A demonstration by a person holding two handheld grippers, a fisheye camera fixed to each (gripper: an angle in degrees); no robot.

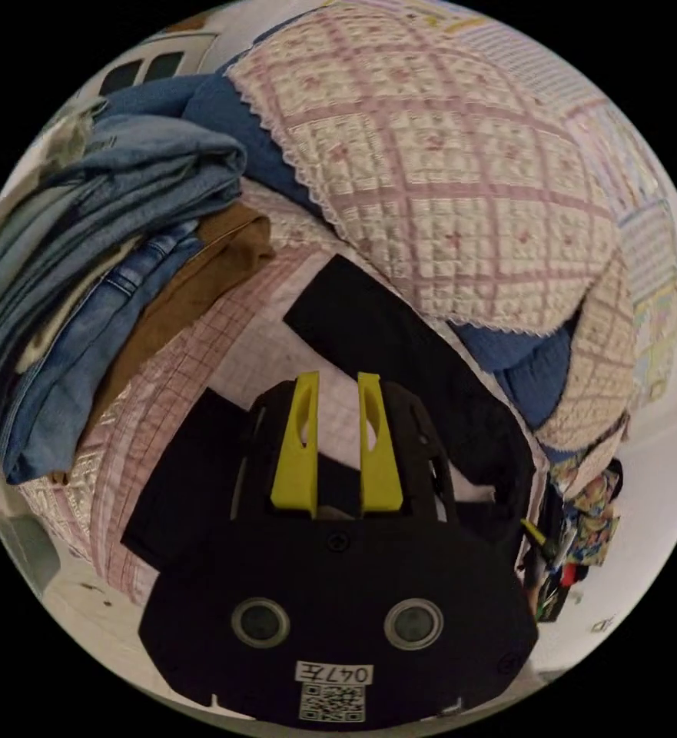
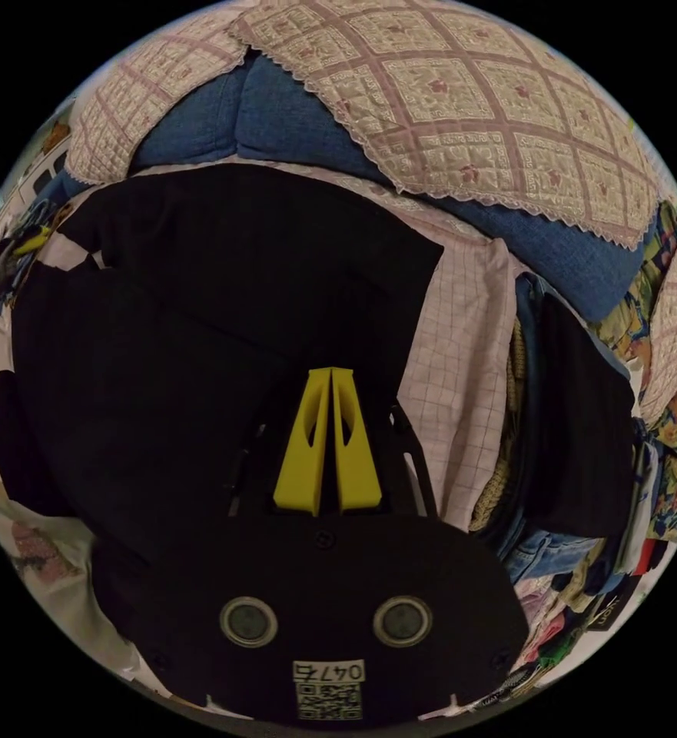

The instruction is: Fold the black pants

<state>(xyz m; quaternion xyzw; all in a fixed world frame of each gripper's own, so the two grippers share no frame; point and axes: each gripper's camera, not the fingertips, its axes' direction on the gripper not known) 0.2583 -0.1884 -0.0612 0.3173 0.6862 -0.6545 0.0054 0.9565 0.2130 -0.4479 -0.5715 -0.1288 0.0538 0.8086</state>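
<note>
The black pants (image 2: pixel 200 307) lie spread on a bed with a pink checked sheet (image 2: pixel 461 361). In the right gripper view they look like one wide dark shape, with one layer lying over another, so it seems a first fold may be done. In the left gripper view a long black piece of the pants (image 1: pixel 399 361) runs across the sheet like a leg or a folded strip, and more black cloth sits under the tool. The pants are not a small neat bundle yet, so I think more folds are left (maybe the last one or two).

The right gripper (image 2: pixel 330 377) has its yellow jaws pressed together over the black cloth. I cannot tell if any cloth is pinched between them, because everything under them is so dark. The left gripper (image 1: pixel 338 380) has its yellow jaws spread a little, with a gap between them and nothing in it. It hangs above the sheet and the black cloth.

Past the pants there is a big quilted cover (image 1: pixel 446 169) with pink squares, lying over something blue (image 2: pixel 277 115). A stack of folded jeans (image 1: pixel 100 254) sits beside the sheet, with a brown garment (image 1: pixel 200 277) tucked under it. At the other side there is a pile of other clothes (image 2: pixel 584 430) in many colours.
</note>
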